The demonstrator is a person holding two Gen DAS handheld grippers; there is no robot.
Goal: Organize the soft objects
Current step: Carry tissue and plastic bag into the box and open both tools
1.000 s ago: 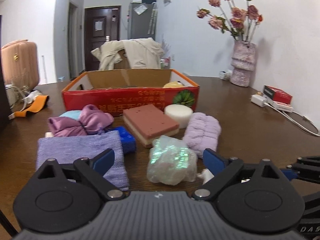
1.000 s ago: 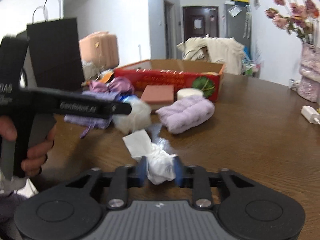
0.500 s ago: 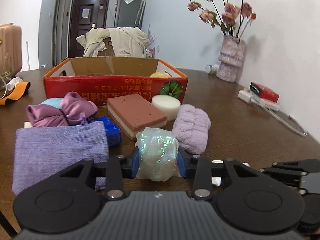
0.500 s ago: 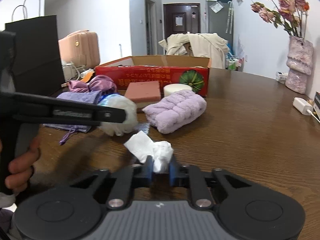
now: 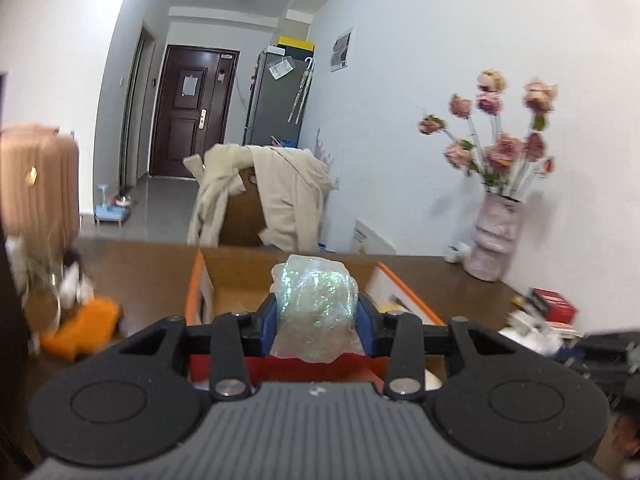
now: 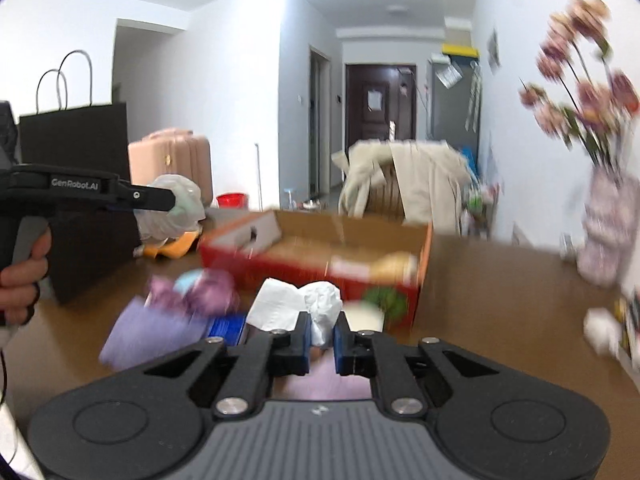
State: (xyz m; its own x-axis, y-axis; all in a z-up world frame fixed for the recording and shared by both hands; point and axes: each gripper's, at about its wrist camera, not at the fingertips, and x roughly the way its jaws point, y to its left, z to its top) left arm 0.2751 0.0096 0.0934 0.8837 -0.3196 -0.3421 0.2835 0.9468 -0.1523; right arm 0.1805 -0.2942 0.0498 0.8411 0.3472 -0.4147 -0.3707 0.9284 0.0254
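Note:
My left gripper [image 5: 316, 320] is shut on an iridescent crumpled plastic ball [image 5: 314, 312] and holds it raised in front of the open red cardboard box [image 5: 224, 280]. It also shows at the left of the right wrist view [image 6: 176, 202]. My right gripper [image 6: 320, 338] is shut on a crumpled white tissue [image 6: 296, 306], lifted above the table in front of the box [image 6: 304, 264]. A purple cloth [image 6: 152, 332], a pink-purple scrunchie [image 6: 192, 290] and a blue block [image 6: 226, 326] lie blurred below.
A vase of pink flowers [image 5: 496, 240] stands at the right by the wall. A red packet and a white charger [image 5: 552, 308] lie near it. A black paper bag [image 6: 76, 168], a pink suitcase [image 6: 172, 160] and an orange item [image 5: 80, 328] are at the left.
Both grippers have lifted off the table with their loads and moved toward the box. The left one rose most, carrying the plastic ball to the box's near wall.

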